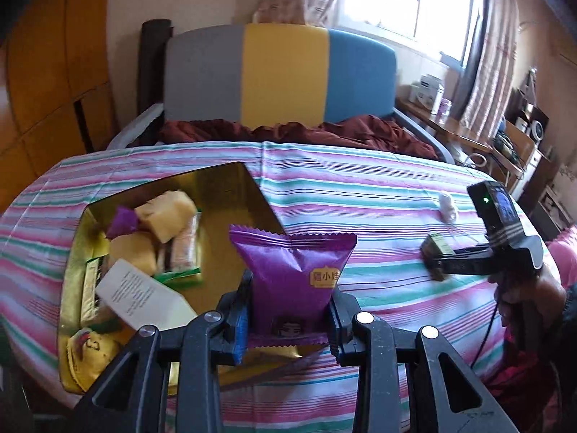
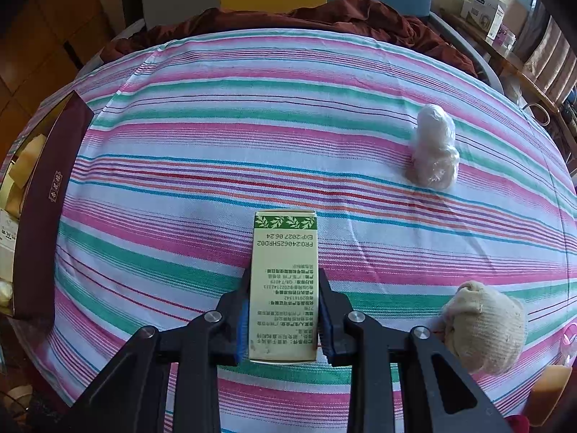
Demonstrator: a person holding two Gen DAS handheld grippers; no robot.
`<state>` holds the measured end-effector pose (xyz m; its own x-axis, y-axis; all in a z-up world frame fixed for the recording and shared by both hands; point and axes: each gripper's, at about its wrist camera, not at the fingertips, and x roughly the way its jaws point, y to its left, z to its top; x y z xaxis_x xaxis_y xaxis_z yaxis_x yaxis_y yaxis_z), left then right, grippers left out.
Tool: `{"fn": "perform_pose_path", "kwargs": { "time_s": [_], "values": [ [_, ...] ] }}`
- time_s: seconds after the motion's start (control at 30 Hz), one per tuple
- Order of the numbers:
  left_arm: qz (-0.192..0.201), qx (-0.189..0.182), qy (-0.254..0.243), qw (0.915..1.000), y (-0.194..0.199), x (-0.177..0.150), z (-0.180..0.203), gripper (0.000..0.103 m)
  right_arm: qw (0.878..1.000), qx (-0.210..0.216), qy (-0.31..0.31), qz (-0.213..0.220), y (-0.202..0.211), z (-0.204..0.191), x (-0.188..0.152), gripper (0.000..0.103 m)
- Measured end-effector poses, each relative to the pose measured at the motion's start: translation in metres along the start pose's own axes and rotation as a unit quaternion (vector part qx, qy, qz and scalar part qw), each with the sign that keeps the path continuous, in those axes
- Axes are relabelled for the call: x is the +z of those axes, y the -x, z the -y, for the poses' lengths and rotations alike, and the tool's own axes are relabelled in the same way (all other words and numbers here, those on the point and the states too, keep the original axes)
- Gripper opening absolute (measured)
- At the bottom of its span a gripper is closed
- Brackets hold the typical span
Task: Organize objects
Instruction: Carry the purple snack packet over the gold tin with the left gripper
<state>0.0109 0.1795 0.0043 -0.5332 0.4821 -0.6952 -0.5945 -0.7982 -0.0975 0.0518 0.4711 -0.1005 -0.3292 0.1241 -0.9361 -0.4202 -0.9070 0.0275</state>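
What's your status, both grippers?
Left gripper shut on purple packet, beside gold box. Right gripper shut on green carton. Nothing blocking.

Bright daylight floods from the blown-out window (image 1: 407,3); fisheye edges curve and darken.

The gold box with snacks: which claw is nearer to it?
Left. The left claw holds a purple packet at the gold box edge; the right claw is far across the cloth.
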Motion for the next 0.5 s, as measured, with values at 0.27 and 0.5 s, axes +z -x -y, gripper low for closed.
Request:
{"fn": "perform_pose_path", "kwargs": {
  "time_s": [0.27, 0.5],
  "values": [
    [-0.024, -0.005, 0.055, 0.9982, -0.007, -0.008, -0.037, 0.035, 1.000, -0.016, 0.015, 0.006, 0.001, -0.006, -0.002, 0.030],
    [-0.056, -0.050, 0.154, 0.9853, -0.027, 0.010, -0.087, 0.035, 0.999, -0.030, 0.029, 0.008, -0.001, -0.015, -0.002, 0.030]
  ]
}}
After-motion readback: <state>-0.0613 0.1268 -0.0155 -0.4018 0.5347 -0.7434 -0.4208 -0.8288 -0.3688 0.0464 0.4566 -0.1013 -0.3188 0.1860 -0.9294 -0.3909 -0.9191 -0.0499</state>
